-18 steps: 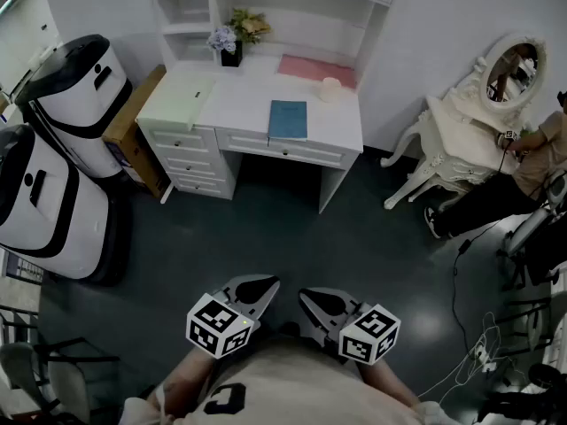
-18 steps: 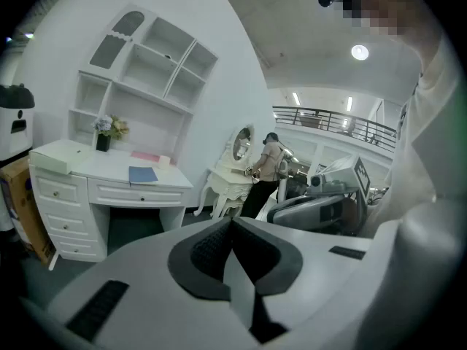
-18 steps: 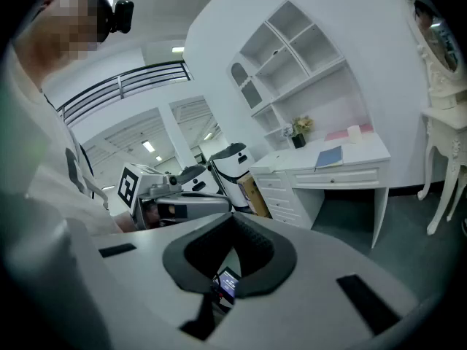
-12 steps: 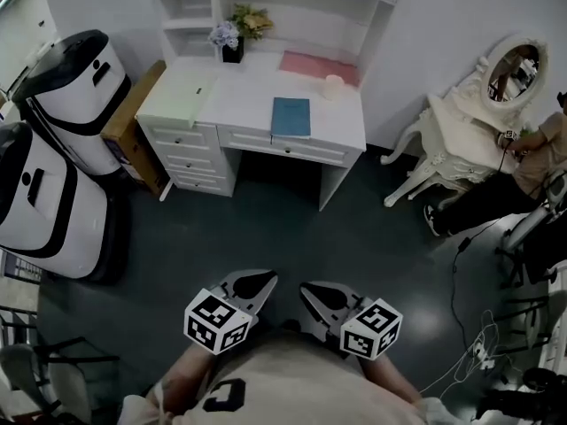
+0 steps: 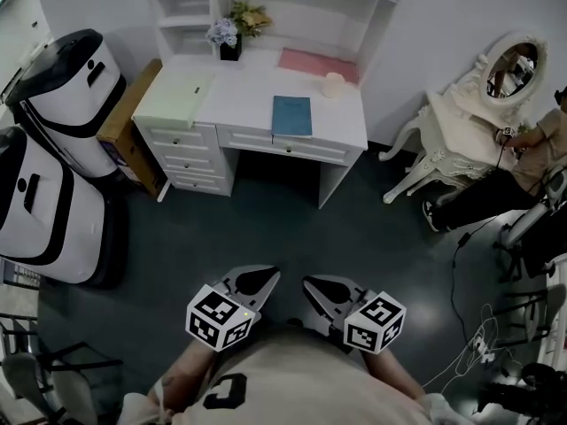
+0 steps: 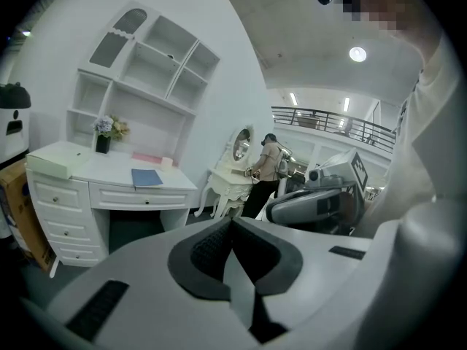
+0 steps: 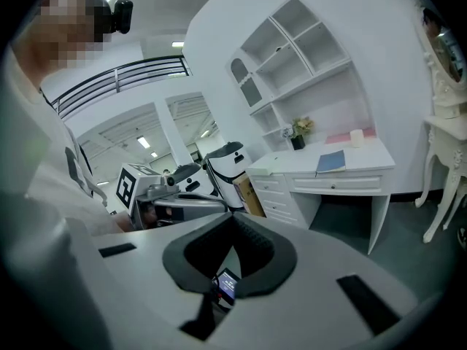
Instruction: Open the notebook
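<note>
Notebook [image 5: 291, 116]: closed, lying flat on the white desk [image 5: 239, 104], near its front edge and right of centre, above the knee gap. Cover plain blue-teal, rectangular, with its short edge toward the person. No title or label can be read on it in any view.

Writing/labels: each gripper carries a cube with black-and-white square markers, pattern only and no letters. The person's shirt [image 5: 292, 383] has a dark print, cut off by the bottom of the head view and not legible. A small lit screen [image 7: 226, 286] shows low between the right claw's jaw bases, too small to read.

Grippers: left gripper [image 6: 231, 220] is clenched, its dark pads meeting at the tips with nothing between them. Right gripper [image 7: 233, 217] is likewise clenched and empty. Both are held close to the person's body, well apart from the desk and the notebook, over dark floor.

On the desk, far side: flower pot [image 5: 232, 35], a pink flat item [image 5: 317, 65], a small cream cylinder [image 5: 333, 85]. At the left end lies a pale green flat box [image 5: 177, 96].

Hard to make out: the pink item's nature. A seated person [image 5: 532, 162] at the right edge is partly cut off, beside a white vanity with an oval mirror [image 5: 509, 67]. Two white-and-black machines [image 5: 62, 87] stand at left, the nearer one cropped.
</note>
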A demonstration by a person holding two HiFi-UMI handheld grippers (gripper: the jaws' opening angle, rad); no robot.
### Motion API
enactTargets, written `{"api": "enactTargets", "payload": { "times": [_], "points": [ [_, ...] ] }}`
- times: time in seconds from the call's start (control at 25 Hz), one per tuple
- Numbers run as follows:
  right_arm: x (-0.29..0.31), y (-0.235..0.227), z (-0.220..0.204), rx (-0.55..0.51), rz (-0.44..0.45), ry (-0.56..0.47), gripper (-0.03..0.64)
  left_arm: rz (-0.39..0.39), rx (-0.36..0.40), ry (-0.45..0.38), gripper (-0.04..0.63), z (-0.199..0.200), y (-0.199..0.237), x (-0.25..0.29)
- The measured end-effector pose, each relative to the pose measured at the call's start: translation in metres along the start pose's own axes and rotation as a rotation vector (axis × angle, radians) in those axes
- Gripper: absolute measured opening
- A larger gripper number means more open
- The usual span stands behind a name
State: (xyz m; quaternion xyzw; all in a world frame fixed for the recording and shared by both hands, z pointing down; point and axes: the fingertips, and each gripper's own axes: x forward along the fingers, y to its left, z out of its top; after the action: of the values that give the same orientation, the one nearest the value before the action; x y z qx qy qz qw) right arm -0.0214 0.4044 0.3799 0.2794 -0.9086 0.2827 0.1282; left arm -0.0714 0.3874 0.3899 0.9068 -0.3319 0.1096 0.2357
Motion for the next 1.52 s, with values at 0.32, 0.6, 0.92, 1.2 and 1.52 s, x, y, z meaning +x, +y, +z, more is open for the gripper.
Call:
{"api": "enactTargets", "payload": {
  "times": [0.32, 0.6, 0.92, 1.2, 1.52],
  "points": [
    [0.018, 0.001, 0.003, 0.022, -0.044, 0.000, 0.012, -0.026, 0.012, 0.012, 0.015, 0.001, 0.018, -0.007],
    [0.034, 0.007, 0.001, 0.045, -0.056, 0.010, 0.012, -0.022, 0.002, 0.023, 0.015, -0.006, 0.035, -0.019],
    [0.047, -0.001, 0.003, 0.078, -0.038, 0.013, 0.012, -0.017, -0.006, 0.038, 0.015, -0.010, 0.042, -0.015],
    [0.060, -0.016, 0.011, 0.095, 0.011, 0.040, 0.014, 0.040, -0.006, 0.056, 0.015, -0.002, 0.058, -0.006],
    [0.068, -0.051, 0.020, 0.160, 0.044, 0.048, 0.012, 0.042, -0.010, 0.099, 0.015, 0.004, 0.070, 0.026]
  ]
}}
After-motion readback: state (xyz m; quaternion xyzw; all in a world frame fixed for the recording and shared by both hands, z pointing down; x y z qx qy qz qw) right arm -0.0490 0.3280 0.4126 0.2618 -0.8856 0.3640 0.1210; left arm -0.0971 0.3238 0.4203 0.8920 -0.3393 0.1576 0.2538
